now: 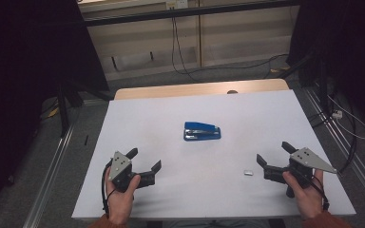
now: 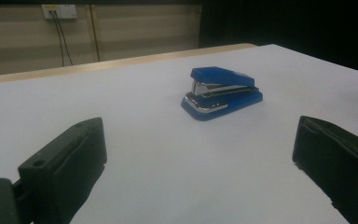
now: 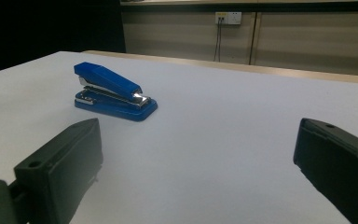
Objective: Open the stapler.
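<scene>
A blue stapler (image 1: 202, 131) lies mid-surface, well apart from the left gripper (image 1: 145, 161) and right gripper (image 1: 274, 155), both waiting near the front edge with jaws spread wide and empty. The risk ahead: its sloped, hinged top could slip or snap shut under a careless pinch. A small metal piece (image 1: 248, 173) just beside the right gripper could be knocked off the white surface (image 1: 266, 114).

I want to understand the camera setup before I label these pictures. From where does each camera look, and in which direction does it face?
High view: above the person's side, looking forward and down on the white table; both hands show, with the left gripper and right gripper.
Left gripper view: rides on the left gripper, low over the table, facing the blue stapler; its open jaws show.
Right gripper view: rides on the right gripper, low, facing the stapler; its open jaws show.
All three views share the stapler and table.
</scene>
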